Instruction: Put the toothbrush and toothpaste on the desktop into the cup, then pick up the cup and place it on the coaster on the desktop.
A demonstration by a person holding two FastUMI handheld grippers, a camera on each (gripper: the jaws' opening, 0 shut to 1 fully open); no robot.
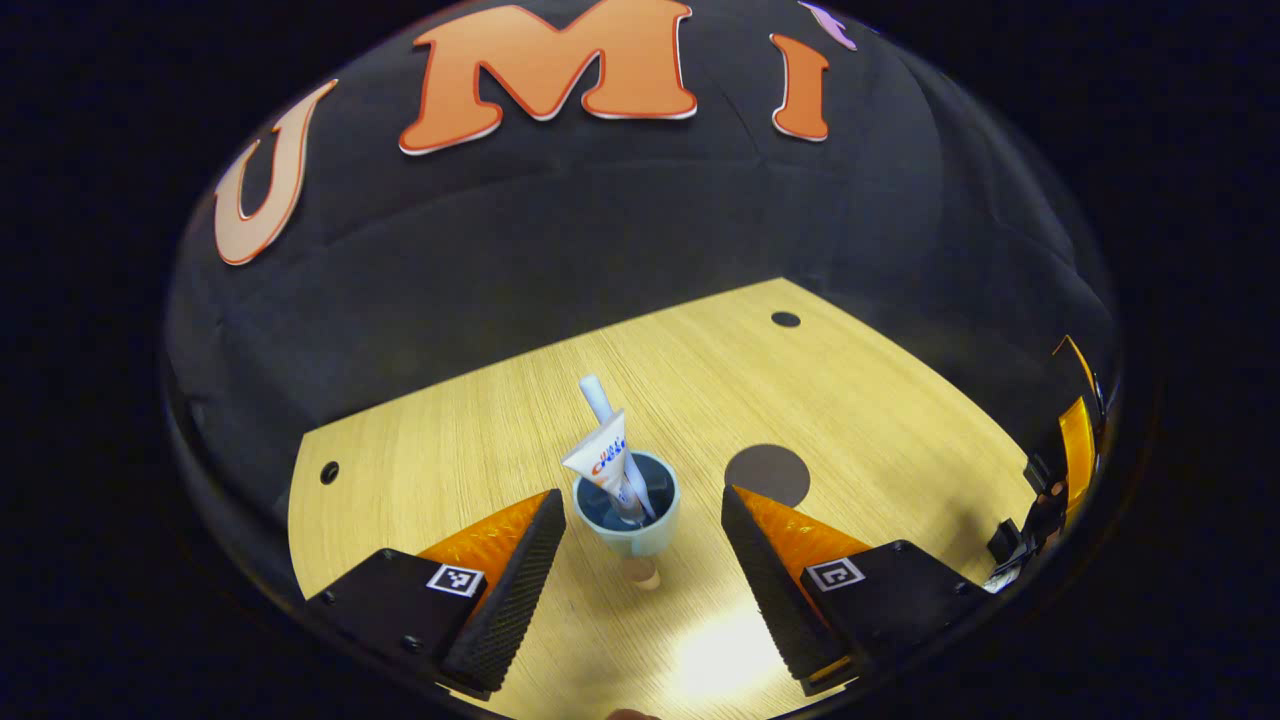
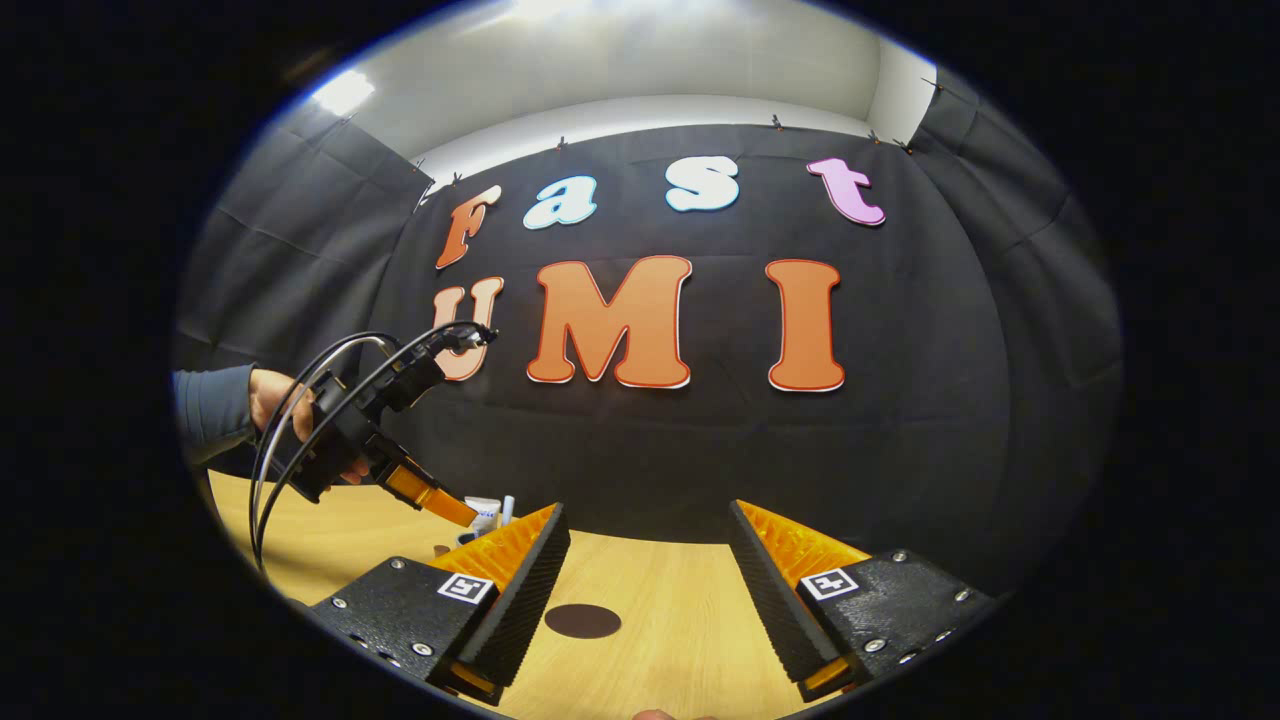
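A pale blue cup point(image 1: 629, 515) stands upright on the wooden desktop point(image 1: 880, 400). Inside it lean a white toothpaste tube point(image 1: 602, 456) and a white toothbrush point(image 1: 601, 398). My left gripper point(image 1: 640, 515) is open, its fingers on either side of the cup without touching it. A dark round coaster point(image 1: 767, 473) lies flat just right of the cup. In the right gripper view my right gripper point(image 2: 648, 530) is open and empty above the desktop, with the coaster point(image 2: 583, 621) between its fingers. The left gripper point(image 2: 430, 495) shows at left, held by a hand point(image 2: 275, 395), with the toothpaste point(image 2: 484, 513) beside it.
A small tan cap-like piece point(image 1: 645, 574) lies on the desktop in front of the cup. Two small dark holes point(image 1: 785, 319) mark the desktop near its far edge. The black cloth wall stands close behind the desk. Part of the right gripper point(image 1: 1070, 455) shows at the far right.
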